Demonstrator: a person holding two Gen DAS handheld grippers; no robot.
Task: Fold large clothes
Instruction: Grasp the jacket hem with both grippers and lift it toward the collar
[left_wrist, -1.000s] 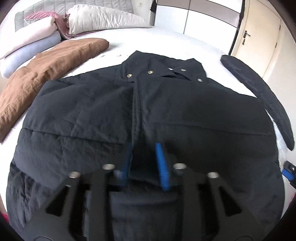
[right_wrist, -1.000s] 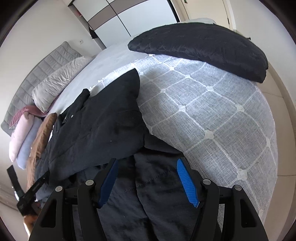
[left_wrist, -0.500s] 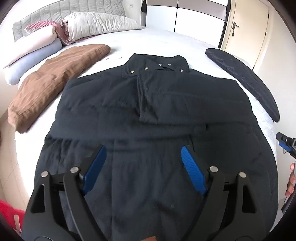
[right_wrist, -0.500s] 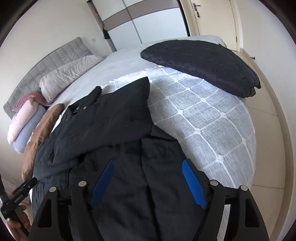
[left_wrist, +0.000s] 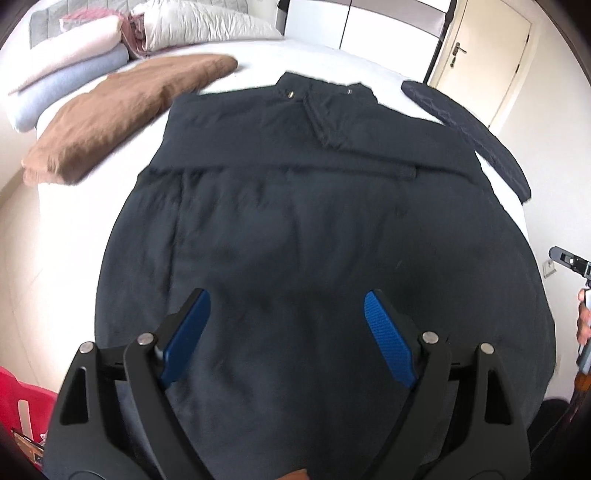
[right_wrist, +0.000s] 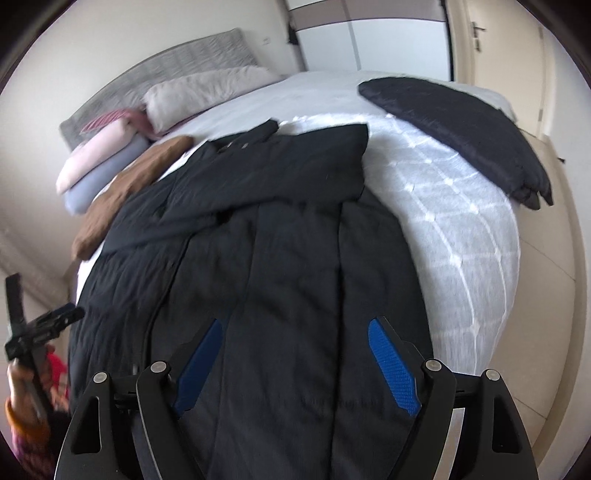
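Observation:
A large dark navy coat lies spread flat on the white bed, collar at the far end, its sleeves folded across the chest. My left gripper is open and empty, held above the coat's lower part. In the right wrist view the coat runs away from me, and my right gripper is open and empty above its hem, near the right side. The left gripper shows at the left edge of the right wrist view, and the right gripper at the right edge of the left wrist view.
A folded brown garment lies left of the coat. Folded pink and blue bedding and pillows sit at the headboard. A folded dark quilted garment lies on the bed's right side. A door stands beyond.
My left gripper has let go of the coat's front fold, opened wide and pulled back toward the hem. My right gripper has also drawn back and up, staying open.

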